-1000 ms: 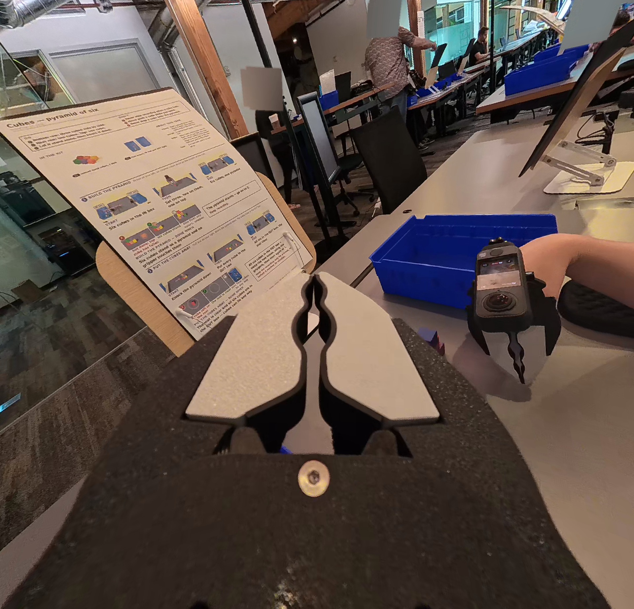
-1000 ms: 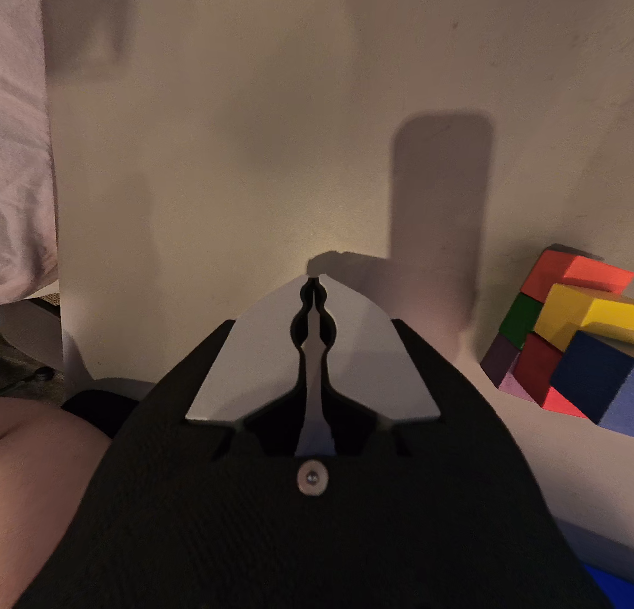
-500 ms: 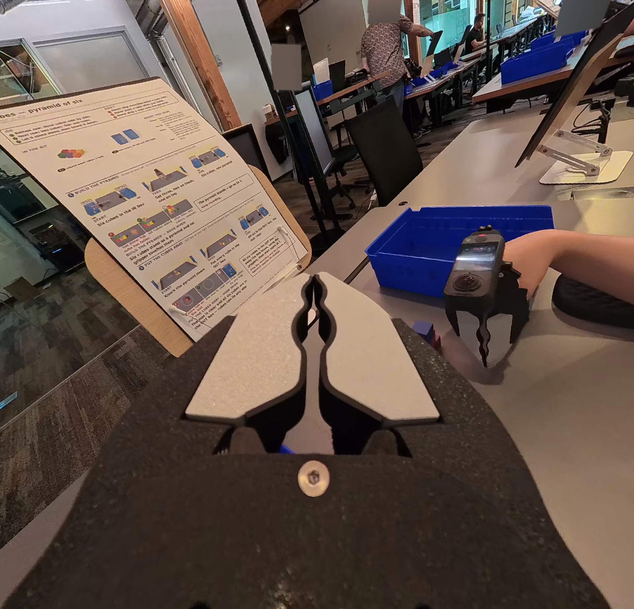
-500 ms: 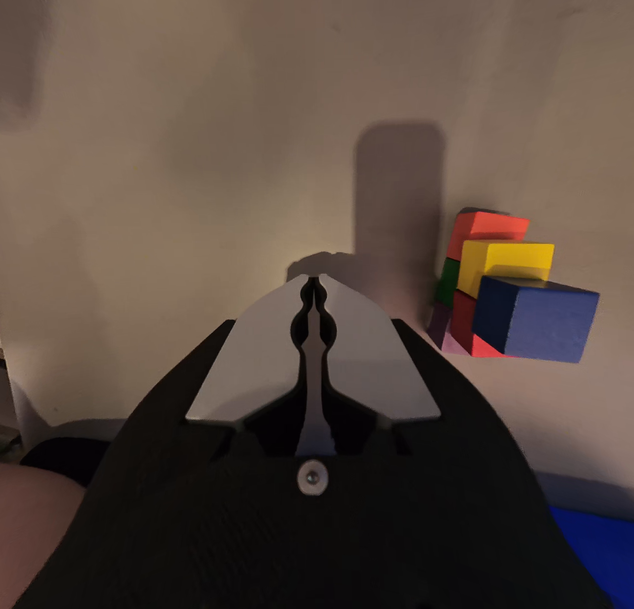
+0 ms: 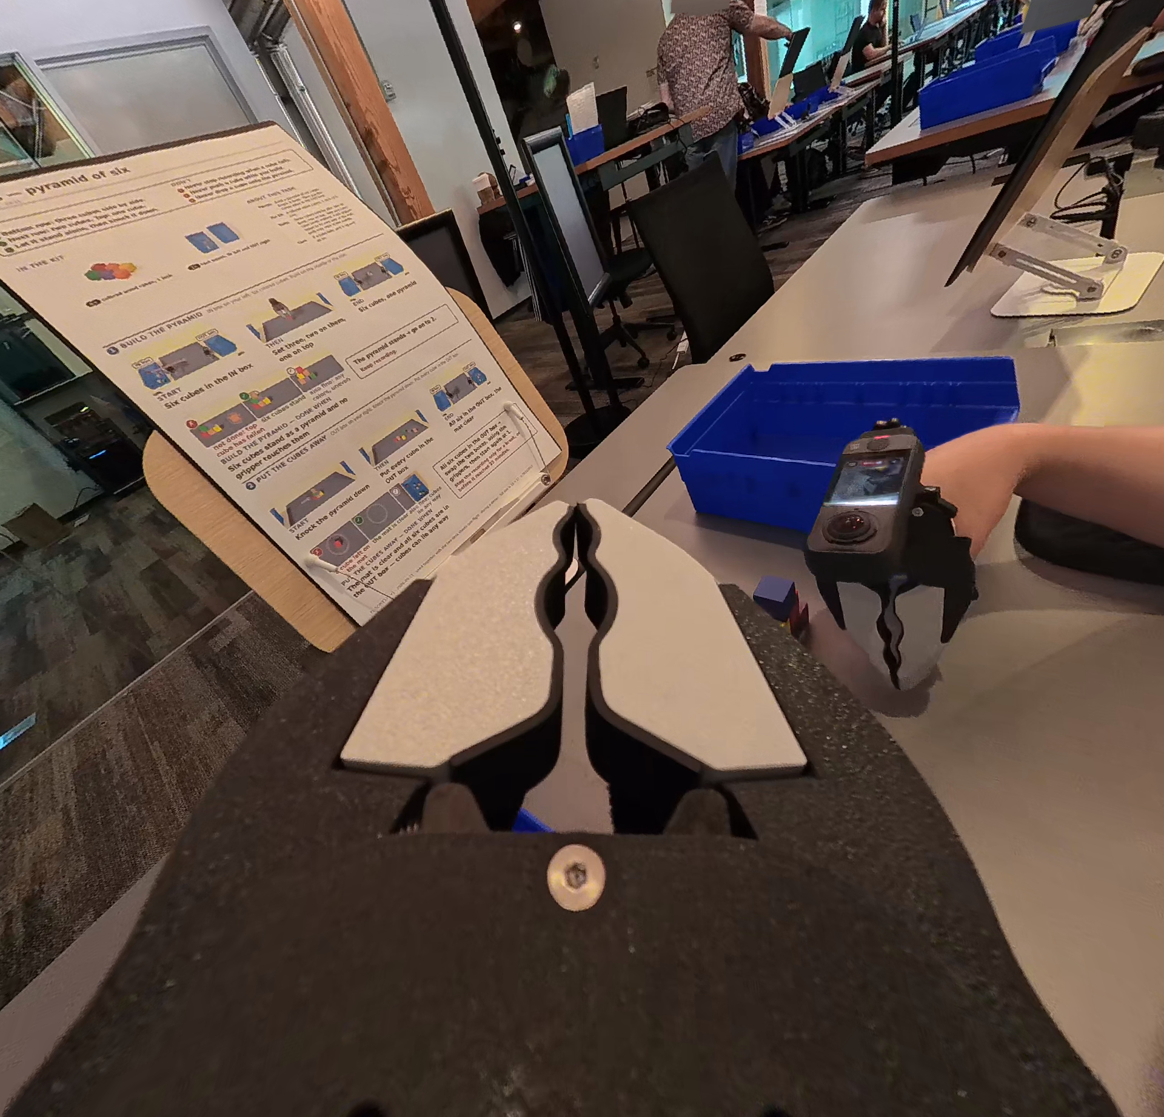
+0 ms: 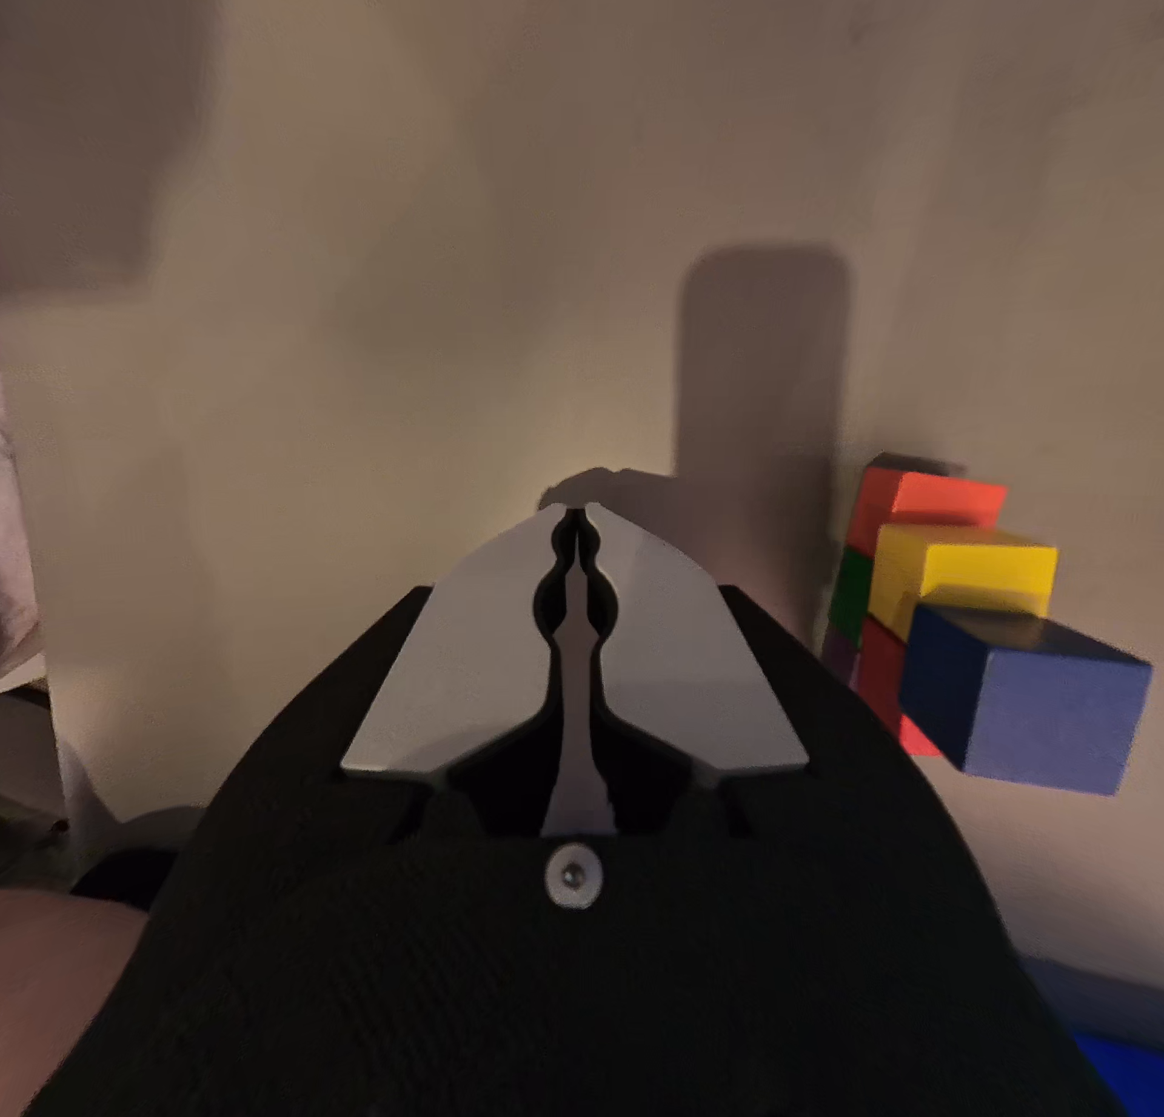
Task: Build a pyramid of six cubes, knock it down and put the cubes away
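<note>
**Right gripper drew level with the finished pyramid**

Over the last second the right gripper [image 6: 576, 510], jaws pressed together and empty, had swung toward the stack, which slid from the frame's right edge nearer the centre. All six wooden cubes stood stacked, touching, so knocking down looked next.

Counted in the right wrist view: one blue cube [image 6: 1033, 702] on top, one yellow cube [image 6: 957, 573], one orange cube [image 6: 926, 498], one green cube [image 6: 853, 586], one red cube [image 6: 885, 677], one purple cube [image 6: 838, 655].

The left gripper [image 5: 576, 514], likewise closed and empty, hung near the printed instruction board [image 5: 252, 362]. One blue plastic bin [image 5: 850, 432] sat far right on the grey table [image 5: 1039, 835].
</note>
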`<state>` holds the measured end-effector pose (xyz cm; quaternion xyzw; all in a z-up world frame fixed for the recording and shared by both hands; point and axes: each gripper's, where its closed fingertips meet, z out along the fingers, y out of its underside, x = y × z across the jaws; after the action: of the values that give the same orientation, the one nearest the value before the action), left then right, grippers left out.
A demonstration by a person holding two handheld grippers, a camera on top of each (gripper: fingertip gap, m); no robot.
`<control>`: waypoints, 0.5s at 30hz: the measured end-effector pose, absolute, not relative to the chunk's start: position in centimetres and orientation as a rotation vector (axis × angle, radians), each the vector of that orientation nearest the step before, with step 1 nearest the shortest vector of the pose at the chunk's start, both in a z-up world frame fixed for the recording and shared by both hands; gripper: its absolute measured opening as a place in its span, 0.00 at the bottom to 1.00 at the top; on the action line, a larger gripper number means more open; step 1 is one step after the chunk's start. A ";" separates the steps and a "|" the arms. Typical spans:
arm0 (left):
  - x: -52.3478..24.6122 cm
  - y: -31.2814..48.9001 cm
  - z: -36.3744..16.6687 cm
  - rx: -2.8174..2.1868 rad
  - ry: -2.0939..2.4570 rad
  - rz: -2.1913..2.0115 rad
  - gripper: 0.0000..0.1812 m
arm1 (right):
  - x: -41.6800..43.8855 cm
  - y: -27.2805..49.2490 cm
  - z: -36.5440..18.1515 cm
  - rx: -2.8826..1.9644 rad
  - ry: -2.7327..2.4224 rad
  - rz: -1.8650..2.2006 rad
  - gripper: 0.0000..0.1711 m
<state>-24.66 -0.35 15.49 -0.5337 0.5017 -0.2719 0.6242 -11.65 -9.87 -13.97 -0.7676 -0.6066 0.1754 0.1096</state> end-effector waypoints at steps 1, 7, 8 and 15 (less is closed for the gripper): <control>-24.6 -0.4 15.4 -1.226 1.154 -0.623 0.00 | -11.9 -9.5 -14.0 -2.256 -1.767 0.486 0.01; -24.5 -0.5 15.3 -1.229 1.166 -0.620 0.00 | -11.6 -8.0 -13.9 -2.324 -1.657 0.370 0.01; -24.5 -0.5 15.3 -1.229 1.167 -0.621 0.00 | -11.5 -8.2 -13.9 -2.328 -1.664 0.371 0.01; -24.2 -0.4 14.9 -1.240 1.182 -0.614 0.00 | -9.9 -5.6 -15.4 -2.429 -1.516 0.269 0.01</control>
<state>-24.20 -0.37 14.86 -0.5379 0.5127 -0.2664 0.6138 -9.88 -5.57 -15.41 -0.8372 -0.5225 0.0928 0.1323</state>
